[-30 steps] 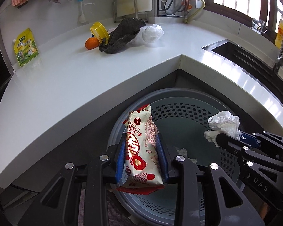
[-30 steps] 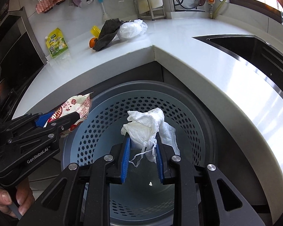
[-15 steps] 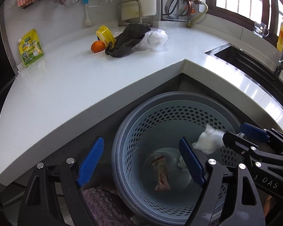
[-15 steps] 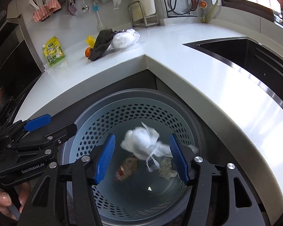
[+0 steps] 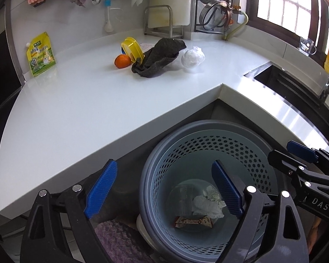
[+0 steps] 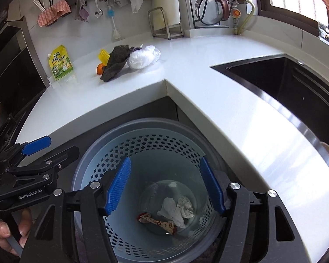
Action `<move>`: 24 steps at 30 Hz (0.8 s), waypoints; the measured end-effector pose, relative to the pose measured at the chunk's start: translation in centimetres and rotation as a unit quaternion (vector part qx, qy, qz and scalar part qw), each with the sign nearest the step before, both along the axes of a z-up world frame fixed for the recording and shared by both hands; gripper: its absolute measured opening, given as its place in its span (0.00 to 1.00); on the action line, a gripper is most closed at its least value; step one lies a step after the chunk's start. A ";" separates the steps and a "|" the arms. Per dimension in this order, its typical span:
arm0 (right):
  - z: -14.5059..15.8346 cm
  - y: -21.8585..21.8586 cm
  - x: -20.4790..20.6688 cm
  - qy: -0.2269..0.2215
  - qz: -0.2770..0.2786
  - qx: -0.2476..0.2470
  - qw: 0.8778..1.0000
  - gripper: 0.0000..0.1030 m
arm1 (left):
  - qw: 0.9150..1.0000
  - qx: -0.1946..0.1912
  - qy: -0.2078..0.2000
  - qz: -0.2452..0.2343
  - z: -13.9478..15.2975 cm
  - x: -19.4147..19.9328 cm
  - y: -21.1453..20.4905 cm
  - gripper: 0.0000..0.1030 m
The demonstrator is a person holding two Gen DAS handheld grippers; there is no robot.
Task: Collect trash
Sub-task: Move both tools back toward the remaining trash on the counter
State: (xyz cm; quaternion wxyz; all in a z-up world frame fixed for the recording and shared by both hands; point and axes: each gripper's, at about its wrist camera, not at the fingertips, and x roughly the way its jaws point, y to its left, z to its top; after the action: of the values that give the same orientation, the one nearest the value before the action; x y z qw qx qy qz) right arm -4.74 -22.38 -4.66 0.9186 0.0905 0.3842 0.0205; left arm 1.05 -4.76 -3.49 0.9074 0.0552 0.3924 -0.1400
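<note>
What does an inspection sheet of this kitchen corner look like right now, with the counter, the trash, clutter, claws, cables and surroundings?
Surface: white corner counter, bare at the front.
Job's things: perforated bin on the floor below the counter corner; red snack wrapper and crumpled white tissue lie at its bottom.
Clutter: orange, yellow lid, dark cloth, white plastic bag, green pouch at the back of the counter.
Claws: left claw and right claw over the bin, both opening, nothing between the jaws.
Cables: nothing seen.
Surroundings: sink, window, utensils hanging on the wall.
</note>
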 end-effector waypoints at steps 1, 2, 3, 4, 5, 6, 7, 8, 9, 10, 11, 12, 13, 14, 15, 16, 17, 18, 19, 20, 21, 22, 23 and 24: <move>0.5 -0.1 -0.3 -0.011 -0.005 -0.004 1.000 0.68 | 1.000 -0.002 -0.004 -0.003 0.5 -0.1 0.1 0.85; 0.9 -0.2 -0.7 -0.022 -0.011 -0.006 1.000 0.68 | 1.000 -0.002 -0.011 -0.007 0.9 -0.3 0.1 0.86; 1.2 -0.4 -1.0 -0.028 -0.015 -0.003 0.999 0.69 | 1.000 0.001 -0.020 -0.009 1.4 -0.5 0.1 0.87; 1.3 -0.6 -1.3 -0.031 -0.019 0.003 0.999 0.69 | 1.000 0.004 -0.029 -0.010 1.8 -0.8 0.1 0.88; 1.3 -0.7 -1.5 -0.030 -0.023 0.010 0.999 0.69 | 0.999 0.005 -0.035 -0.011 2.1 -1.0 0.2 0.89; 1.3 -0.8 -1.6 -0.028 -0.024 0.015 0.999 0.69 | 0.999 0.002 -0.037 -0.011 2.4 -1.1 0.4 0.90; 1.3 -0.9 -1.6 -0.027 -0.025 0.019 0.999 0.69 | 0.999 -0.002 -0.039 -0.010 2.7 -1.2 0.6 0.90; 1.4 -1.0 -1.6 -0.028 -0.024 0.022 0.999 0.69 | 0.999 -0.005 -0.041 -0.008 2.9 -1.3 0.7 0.90; 1.5 -0.9 -1.6 -0.030 -0.021 0.024 0.999 0.69 | 0.999 -0.005 -0.043 -0.005 3.0 -1.3 0.8 0.90; 1.6 -0.9 -1.5 -0.031 -0.019 0.025 0.999 0.69 | 0.999 -0.006 -0.044 -0.001 3.2 -1.4 1.0 0.90; 1.7 -0.8 -1.5 -0.032 -0.016 0.025 0.999 0.69 | 0.999 -0.008 -0.045 0.001 3.3 -1.4 1.1 0.90; 1.8 -0.6 -1.5 -0.034 -0.012 0.026 0.999 0.69 | 0.999 -0.010 -0.045 0.004 3.4 -1.4 1.2 0.90; 1.9 -0.5 -1.5 -0.036 -0.009 0.027 0.999 0.69 | 0.999 -0.011 -0.045 0.007 3.5 -1.3 1.4 0.91; 2.0 -0.4 -1.5 -0.038 -0.007 0.028 0.999 0.69 | 0.999 -0.013 -0.044 0.010 3.6 -1.2 1.5 0.93; 2.0 -0.4 -1.4 -0.039 -0.004 0.030 0.999 0.69 | 0.999 -0.016 -0.045 0.012 3.7 -1.2 1.7 0.93; 1.9 -0.3 -1.3 -0.041 -0.002 0.033 0.999 0.69 | 0.999 -0.017 -0.046 0.015 3.7 -1.0 1.7 0.94; 1.9 -0.3 -1.1 -0.043 0.000 0.036 0.998 0.69 | 0.999 -0.016 -0.046 0.015 3.6 -0.8 1.8 0.94; 1.7 -0.3 -0.9 -0.044 0.001 0.039 0.998 0.69 | 0.999 -0.014 -0.046 0.016 3.6 -0.5 1.8 0.94; 1.6 -0.4 -0.7 -0.045 0.001 0.041 0.998 0.69 | 0.999 -0.010 -0.047 0.018 3.5 -0.3 1.8 0.94; 1.4 -0.4 -0.4 -0.044 0.000 0.044 0.998 0.69 | 0.999 -0.007 -0.047 0.019 3.4 -0.1 1.7 0.94; 1.3 -0.5 -0.1 -0.043 0.000 0.049 0.998 0.69 | 0.999 -0.004 -0.046 0.018 3.3 0.3 1.7 0.94; 1.2 -0.6 0.2 -0.043 0.001 0.053 0.998 0.69 | 0.999 -0.002 -0.046 0.018 3.3 0.6 1.6 0.94; 1.1 -0.7 0.5 -0.042 0.002 0.055 0.998 0.69 | 0.999 0.000 -0.048 0.019 3.3 0.9 1.6 0.94; 1.0 -0.7 0.9 -0.042 0.004 0.054 0.998 0.69 | 0.999 0.001 -0.050 0.020 3.4 1.3 1.6 0.94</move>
State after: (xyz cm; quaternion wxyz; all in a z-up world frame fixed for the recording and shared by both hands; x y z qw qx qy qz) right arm -3.86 -23.06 -3.62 0.9275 0.1377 0.3443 0.0484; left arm 2.34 -3.21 -0.07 0.9286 0.0550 0.3475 -0.1180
